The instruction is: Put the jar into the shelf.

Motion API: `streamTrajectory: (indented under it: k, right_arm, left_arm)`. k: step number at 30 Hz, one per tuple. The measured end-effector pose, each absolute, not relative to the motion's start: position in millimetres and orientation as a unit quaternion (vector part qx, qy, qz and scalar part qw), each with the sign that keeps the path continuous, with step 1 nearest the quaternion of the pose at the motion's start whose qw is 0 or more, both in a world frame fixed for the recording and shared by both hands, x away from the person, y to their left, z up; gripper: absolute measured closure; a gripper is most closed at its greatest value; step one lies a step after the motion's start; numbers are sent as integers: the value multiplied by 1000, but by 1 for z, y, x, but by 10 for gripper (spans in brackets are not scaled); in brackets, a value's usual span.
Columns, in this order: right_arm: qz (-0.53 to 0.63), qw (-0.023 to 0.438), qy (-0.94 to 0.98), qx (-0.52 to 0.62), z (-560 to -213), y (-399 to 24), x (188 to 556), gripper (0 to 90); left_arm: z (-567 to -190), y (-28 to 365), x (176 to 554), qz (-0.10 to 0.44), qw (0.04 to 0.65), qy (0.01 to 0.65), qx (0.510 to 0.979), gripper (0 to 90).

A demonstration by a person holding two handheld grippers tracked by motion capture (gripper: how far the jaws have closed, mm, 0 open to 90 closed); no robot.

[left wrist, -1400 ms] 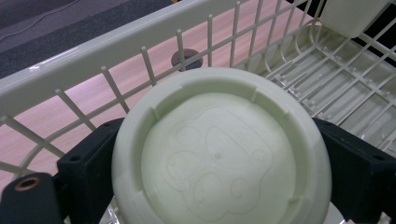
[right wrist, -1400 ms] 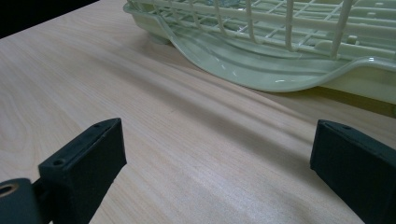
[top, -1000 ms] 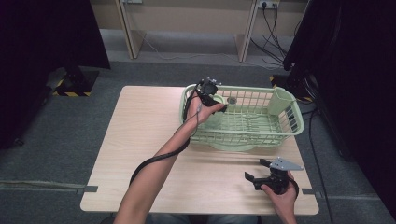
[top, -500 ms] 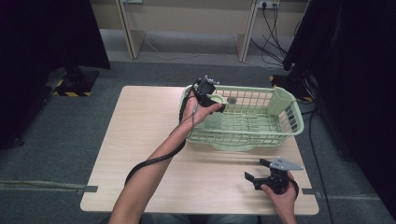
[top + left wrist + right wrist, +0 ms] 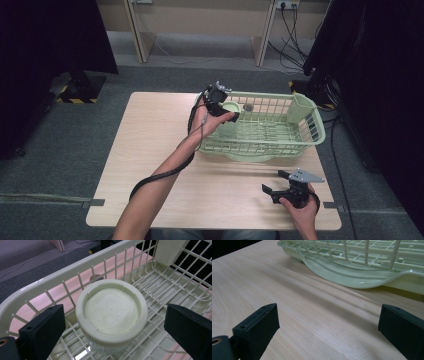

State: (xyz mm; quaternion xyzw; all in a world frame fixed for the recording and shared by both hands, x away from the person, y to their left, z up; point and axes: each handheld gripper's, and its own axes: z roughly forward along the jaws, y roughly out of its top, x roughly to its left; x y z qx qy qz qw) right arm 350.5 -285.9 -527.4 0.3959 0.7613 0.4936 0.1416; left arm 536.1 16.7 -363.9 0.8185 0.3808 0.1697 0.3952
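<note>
My left gripper (image 5: 226,106) hangs over the left end of the pale green dish basket (image 5: 313,142), jaws spread wide on either side of a lidded jar (image 5: 111,315) that stands upright on the basket's wire floor, near the corner. Neither jaw touches the lid (image 5: 111,310) — I judge I am placed this way either to close on it or having just let go, and I cannot tell which. The jar's lower body is cut off at the frame's bottom edge; its contents are hidden. A cutlery cup (image 5: 300,107) sits at the basket's far right corner. My right gripper (image 5: 280,184) rests low over the bare wooden table (image 5: 150,135) in front of the basket, released and holding nothing — parked, I think, out of the way.
</note>
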Motion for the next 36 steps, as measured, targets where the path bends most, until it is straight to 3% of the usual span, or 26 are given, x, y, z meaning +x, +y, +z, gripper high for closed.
streamTrajectory:
  k: [36]
  right_arm:
    - [494, 142, 760, 398, -527, -286, 351, 37]
  left_arm:
    - [-362, 72, 504, 180, 438, 382, 794, 33]
